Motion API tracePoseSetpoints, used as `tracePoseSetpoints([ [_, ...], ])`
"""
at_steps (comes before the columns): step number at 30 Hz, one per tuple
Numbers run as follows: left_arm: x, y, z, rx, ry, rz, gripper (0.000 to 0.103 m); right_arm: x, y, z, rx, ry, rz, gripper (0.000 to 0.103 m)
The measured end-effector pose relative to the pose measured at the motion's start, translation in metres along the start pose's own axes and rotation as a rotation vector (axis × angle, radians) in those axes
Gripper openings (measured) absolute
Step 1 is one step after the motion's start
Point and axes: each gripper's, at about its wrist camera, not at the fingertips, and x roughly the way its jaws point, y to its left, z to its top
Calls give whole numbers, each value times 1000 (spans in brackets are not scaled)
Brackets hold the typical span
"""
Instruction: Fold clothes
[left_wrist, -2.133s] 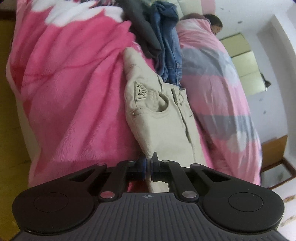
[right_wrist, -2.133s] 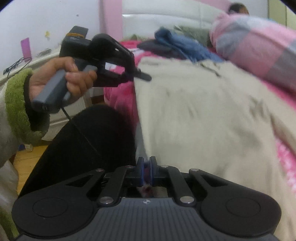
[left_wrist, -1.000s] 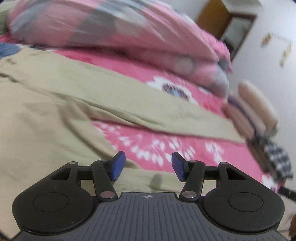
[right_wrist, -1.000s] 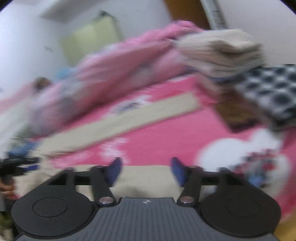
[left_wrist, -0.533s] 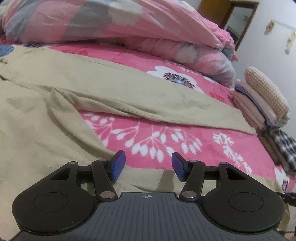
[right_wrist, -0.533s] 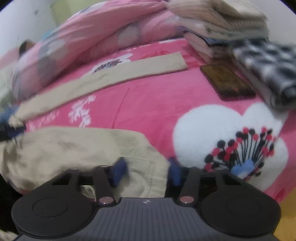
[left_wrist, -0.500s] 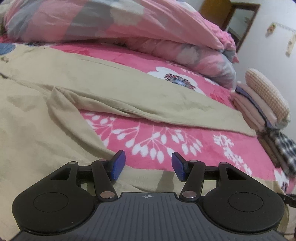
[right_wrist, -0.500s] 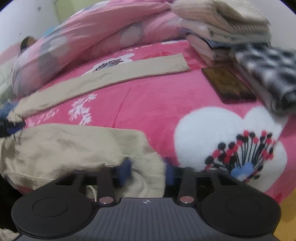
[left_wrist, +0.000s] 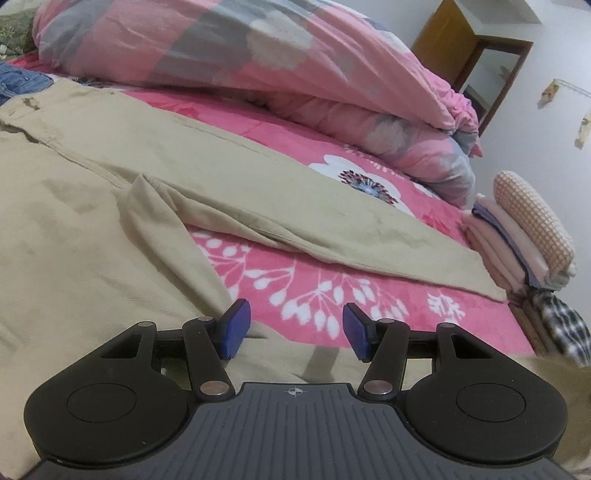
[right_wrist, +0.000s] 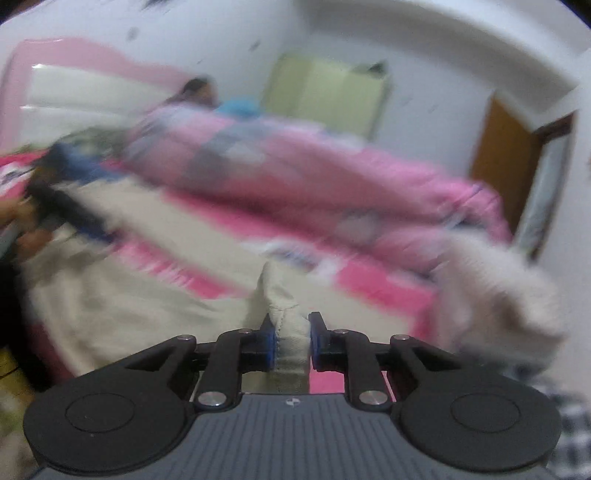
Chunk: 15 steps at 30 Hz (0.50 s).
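Observation:
Beige trousers (left_wrist: 92, 206) lie spread on the pink flowered blanket (left_wrist: 314, 288), the far leg (left_wrist: 332, 206) stretched toward the right. My left gripper (left_wrist: 295, 328) hovers open over the near leg's edge, with nothing between its blue pads. In the blurred right wrist view, my right gripper (right_wrist: 291, 332) pinches the bunched hem (right_wrist: 286, 317) of the near trouser leg, lifted off the bed. Its jaws are opening slightly, with the cloth still between the pads. The other gripper and a hand show as a blur at the left (right_wrist: 70, 214).
A rolled pink and grey duvet (left_wrist: 221, 62) runs along the far side of the bed. Folded clothes (left_wrist: 524, 236) are stacked at the right, a checked garment (left_wrist: 565, 321) below them. Blue jeans (left_wrist: 18, 79) lie far left. A person's head (right_wrist: 195, 88) shows beyond the duvet.
The right gripper's jaws closed on the near leg's hem, then it rolled and rose with the cloth, and its view swung toward the head of the bed. The left gripper stayed open and still.

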Motion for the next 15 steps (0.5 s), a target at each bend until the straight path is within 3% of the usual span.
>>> tracePoseSetpoints([
  [4, 0, -5, 0, 11, -4, -13, 56, 8, 30, -26, -49, 114, 77, 23],
  [7, 2, -15, -1, 28, -3, -39, 56, 4, 41, -34, -1, 118, 149, 29],
  [9, 4, -27, -3, 57, 1, -71, 56, 1, 45, -36, 27, 106, 173, 45],
  [15, 21, -56, -13, 121, 39, -110, 56, -9, 46, -47, 134, 111, 196, 51],
])
